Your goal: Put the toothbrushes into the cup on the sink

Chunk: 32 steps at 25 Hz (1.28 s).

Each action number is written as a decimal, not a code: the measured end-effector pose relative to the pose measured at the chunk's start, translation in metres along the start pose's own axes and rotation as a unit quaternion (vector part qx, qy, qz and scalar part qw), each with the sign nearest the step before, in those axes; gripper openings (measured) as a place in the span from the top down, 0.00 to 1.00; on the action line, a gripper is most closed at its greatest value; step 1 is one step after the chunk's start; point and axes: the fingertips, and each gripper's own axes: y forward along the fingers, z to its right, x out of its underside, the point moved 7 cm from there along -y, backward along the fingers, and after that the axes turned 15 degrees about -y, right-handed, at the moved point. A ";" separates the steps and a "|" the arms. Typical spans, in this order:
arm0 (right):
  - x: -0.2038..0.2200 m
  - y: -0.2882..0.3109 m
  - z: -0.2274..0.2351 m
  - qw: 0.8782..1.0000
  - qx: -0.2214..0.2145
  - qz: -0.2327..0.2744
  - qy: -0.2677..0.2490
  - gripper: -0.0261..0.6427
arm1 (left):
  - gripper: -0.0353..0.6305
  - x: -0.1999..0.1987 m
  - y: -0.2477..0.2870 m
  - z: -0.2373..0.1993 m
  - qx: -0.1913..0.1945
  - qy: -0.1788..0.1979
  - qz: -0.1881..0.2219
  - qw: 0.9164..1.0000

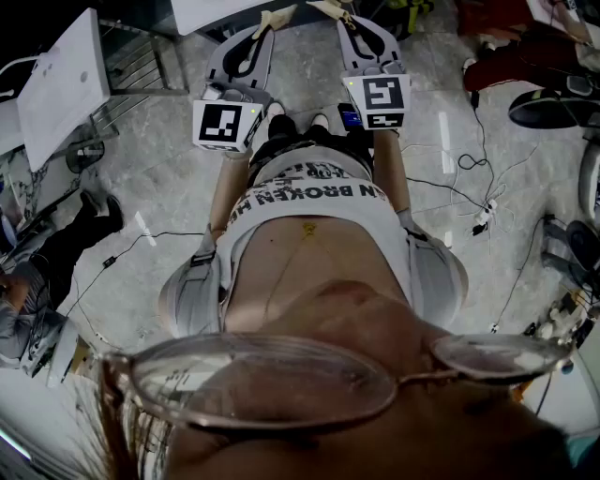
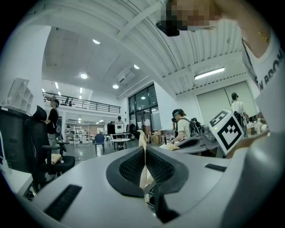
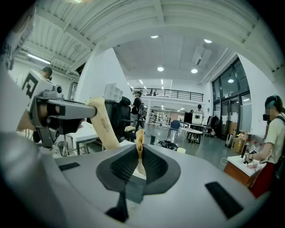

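Evidently the task is not yet under way: the left gripper (image 1: 277, 17) and right gripper (image 1: 331, 8) hover level above the floor (image 1: 169, 216), jaws closed on nothing. No toothbrush, cup or sink shows, so the next move is probably to find them.

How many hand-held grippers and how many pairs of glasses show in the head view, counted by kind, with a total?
Hand-held grippers: 2, the left hand-held gripper and the right hand-held gripper, both shut and empty
Pairs of glasses: 1
Total: 3
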 end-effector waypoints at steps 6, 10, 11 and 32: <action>0.010 -0.010 0.013 1.000 0.001 0.019 0.010 0.90 | 0.92 0.003 0.007 0.015 -0.008 0.000 0.007 1.000; 0.018 -0.010 0.021 1.000 -0.001 0.017 0.014 0.90 | 0.92 0.004 0.013 0.018 -0.015 0.001 0.010 1.000; 0.019 -0.009 0.021 1.000 -0.001 0.017 0.017 0.90 | 0.92 0.005 0.014 0.016 -0.016 0.001 0.010 1.000; 0.008 0.120 0.062 0.997 0.063 -0.014 0.044 0.90 | 0.92 -0.013 0.121 -0.106 0.063 -0.002 0.000 0.998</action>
